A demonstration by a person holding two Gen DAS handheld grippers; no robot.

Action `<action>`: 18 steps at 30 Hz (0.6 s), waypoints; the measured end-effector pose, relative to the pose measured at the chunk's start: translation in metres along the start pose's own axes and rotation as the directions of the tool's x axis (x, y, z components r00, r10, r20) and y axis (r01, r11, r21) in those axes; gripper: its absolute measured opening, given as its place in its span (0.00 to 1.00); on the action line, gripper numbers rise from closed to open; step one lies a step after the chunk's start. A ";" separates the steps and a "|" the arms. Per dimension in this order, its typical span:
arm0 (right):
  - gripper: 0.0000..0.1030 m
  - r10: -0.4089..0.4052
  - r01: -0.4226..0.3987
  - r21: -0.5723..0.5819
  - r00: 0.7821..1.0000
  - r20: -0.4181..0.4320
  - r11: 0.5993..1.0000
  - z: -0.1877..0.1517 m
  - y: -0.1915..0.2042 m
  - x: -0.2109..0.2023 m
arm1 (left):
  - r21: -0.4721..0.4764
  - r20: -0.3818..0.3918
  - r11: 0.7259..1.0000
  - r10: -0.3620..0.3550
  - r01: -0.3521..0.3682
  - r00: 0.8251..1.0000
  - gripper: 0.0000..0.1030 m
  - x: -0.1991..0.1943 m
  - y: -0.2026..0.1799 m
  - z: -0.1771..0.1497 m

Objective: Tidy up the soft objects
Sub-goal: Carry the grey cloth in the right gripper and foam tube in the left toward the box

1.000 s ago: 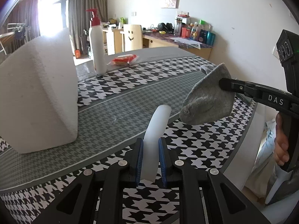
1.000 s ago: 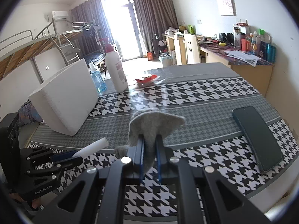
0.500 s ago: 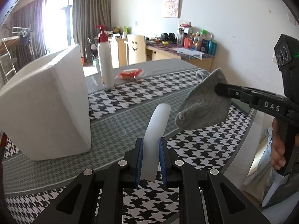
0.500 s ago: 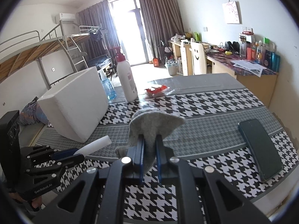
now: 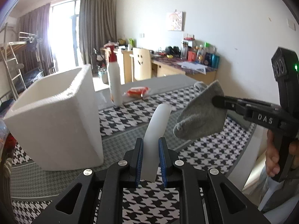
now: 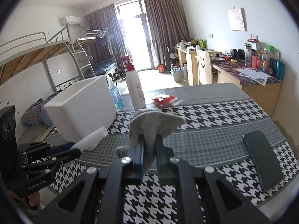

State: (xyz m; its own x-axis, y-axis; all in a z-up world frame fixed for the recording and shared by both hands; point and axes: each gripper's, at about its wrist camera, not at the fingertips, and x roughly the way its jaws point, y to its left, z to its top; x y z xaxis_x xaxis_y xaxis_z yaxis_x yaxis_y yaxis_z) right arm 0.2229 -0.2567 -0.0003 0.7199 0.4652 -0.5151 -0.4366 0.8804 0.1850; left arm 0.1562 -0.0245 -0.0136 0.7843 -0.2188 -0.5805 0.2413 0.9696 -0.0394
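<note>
Carry step: both soft items are lifted clear of the table and headed, probably, for the foam box. The left gripper is clamped on a white foam strip, jaws narrow, with the strip sticking up and forward between the blue pads. The right gripper is closed almost fully on a grey sock; the sock bunches above the jaws and a flap hangs to the left. In the left view the sock hangs in the air to the right of the strip, near but apart.

The box sits open-topped at the left of the table, tilted. The strip is close to its near wall and the sock is further off.

Next move, as a judgement: bring each gripper over the box rim, above the opening, then open the jaws to drop. The left one looks nearer, so it likely goes first. The two grippers are close together, so they could bump if both go at once.

Around: a pump bottle and a blue spray bottle stand just behind the box, a red packet lies near them, and a phone lies at the right, well apart. Nothing blocks the box mouth, though the sock could catch on the high rim.
</note>
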 end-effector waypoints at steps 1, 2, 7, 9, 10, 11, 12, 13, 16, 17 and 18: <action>0.13 0.001 -0.001 -0.001 1.000 0.004 1.000 0.001 0.000 0.000 | -0.006 0.006 1.000 0.009 -0.009 1.000 0.17 -0.001 0.001 0.002; 0.13 0.004 -0.004 -0.002 1.000 0.009 1.000 0.003 0.000 0.000 | -0.008 0.013 1.000 0.017 -0.017 1.000 0.17 -0.002 0.002 0.004; 0.13 0.018 -0.018 -0.017 0.999 0.030 1.000 0.010 0.003 -0.002 | -0.015 0.032 0.999 0.032 -0.031 0.999 0.17 -0.005 0.004 0.010; 0.13 0.024 -0.024 -0.021 0.999 0.038 0.999 0.012 0.004 -0.003 | -0.010 0.042 0.999 0.036 -0.035 0.998 0.17 -0.007 0.004 0.014; 0.13 0.028 -0.027 -0.022 0.999 0.042 0.999 0.013 0.004 -0.003 | -0.009 0.046 0.999 0.038 -0.038 0.998 0.17 -0.008 0.004 0.015; 0.13 0.030 -0.029 -0.022 0.999 0.045 0.999 0.014 0.004 -0.002 | -0.009 0.049 0.999 0.035 -0.035 0.998 0.17 -0.009 0.004 0.016; 0.13 0.032 -0.031 -0.023 0.998 0.047 0.999 0.016 0.003 -0.002 | -0.012 0.053 0.999 0.034 -0.033 0.998 0.17 -0.010 0.004 0.018; 0.13 0.034 -0.032 -0.025 0.998 0.051 0.999 0.018 0.004 -0.002 | -0.011 0.060 0.999 0.041 -0.040 0.997 0.17 -0.012 0.004 0.020; 0.13 0.041 -0.040 -0.030 0.997 0.061 0.999 0.022 0.004 -0.002 | -0.007 0.079 0.999 0.053 -0.053 0.995 0.17 -0.016 0.006 0.025; 0.13 0.043 -0.041 -0.031 0.997 0.063 0.999 0.023 0.003 -0.002 | -0.007 0.085 0.998 0.060 -0.060 0.995 0.17 -0.017 0.006 0.027; 0.13 0.045 -0.043 -0.031 0.997 0.066 0.999 0.023 0.003 -0.002 | -0.004 0.092 0.998 0.066 -0.066 0.994 0.17 -0.018 0.006 0.029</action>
State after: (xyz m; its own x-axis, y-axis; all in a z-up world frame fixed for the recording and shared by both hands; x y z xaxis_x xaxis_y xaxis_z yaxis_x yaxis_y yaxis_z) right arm 0.2328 -0.2525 0.0205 0.7336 0.5091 -0.4501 -0.4835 0.8565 0.1807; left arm 0.1604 -0.0177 0.0197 0.8478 -0.1631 -0.5047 0.1865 0.9824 -0.0041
